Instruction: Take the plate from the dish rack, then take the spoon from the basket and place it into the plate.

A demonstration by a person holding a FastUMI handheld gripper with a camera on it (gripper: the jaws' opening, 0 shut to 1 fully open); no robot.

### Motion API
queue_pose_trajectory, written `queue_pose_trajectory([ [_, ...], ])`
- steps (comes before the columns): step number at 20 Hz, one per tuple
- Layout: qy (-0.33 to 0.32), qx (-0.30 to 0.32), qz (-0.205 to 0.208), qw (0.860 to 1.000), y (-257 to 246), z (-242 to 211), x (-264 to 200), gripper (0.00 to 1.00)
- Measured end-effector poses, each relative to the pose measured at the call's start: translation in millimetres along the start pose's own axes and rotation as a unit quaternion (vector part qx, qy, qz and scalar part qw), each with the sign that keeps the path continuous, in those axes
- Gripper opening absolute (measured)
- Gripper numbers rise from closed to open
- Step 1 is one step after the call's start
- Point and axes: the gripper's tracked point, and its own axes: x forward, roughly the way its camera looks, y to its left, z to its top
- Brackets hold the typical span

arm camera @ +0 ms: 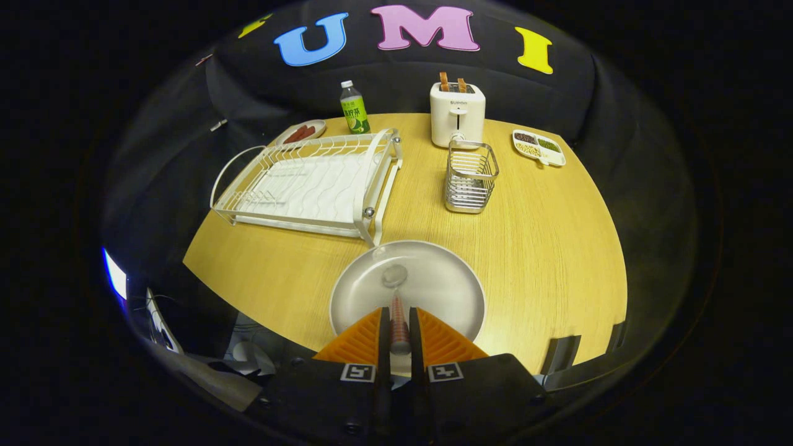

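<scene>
A grey round plate (433,291) lies flat on the wooden table, just ahead of my fingers. My gripper (398,322) is shut on the spoon (396,294): its handle is pinched between both fingers and its bowl reaches out over the middle of the plate. Whether the bowl touches the plate I cannot tell. The white dish rack (310,183) stands beyond the plate to the left, with nothing in it. The wire basket (471,176) stands beyond the plate to the right, also with nothing in it.
A white toaster (457,114) with two slices stands behind the basket. A green-labelled bottle (354,108) and a small dish of red food (302,132) sit behind the rack. A divided snack tray (538,147) lies at the far right. The table's front edge runs under the plate.
</scene>
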Motion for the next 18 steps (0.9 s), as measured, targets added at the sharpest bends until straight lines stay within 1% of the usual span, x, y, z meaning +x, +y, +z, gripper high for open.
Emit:
queue_pose_trajectory([
  [2,0.010,-0.003,-0.007,1.000,-3,-6,5,0.16],
  [3,0.012,0.000,-0.008,1.000,-3,-7,7,0.18],
  [6,0.019,0.006,-0.014,1.000,-6,-9,12,0.18],
  [8,0.019,0.010,-0.011,1.000,-5,-8,13,0.21],
  [11,0.018,0.012,-0.012,1.000,-5,-6,15,0.54],
  [12,0.017,0.013,-0.013,1.000,-4,-6,18,0.57],
  [14,0.016,0.014,-0.011,1.000,-2,-5,19,0.67],
  [17,0.009,0.008,-0.018,1.000,-4,-1,18,1.00],
  [18,0.003,0.009,-0.020,1.000,-4,3,17,1.00],
])
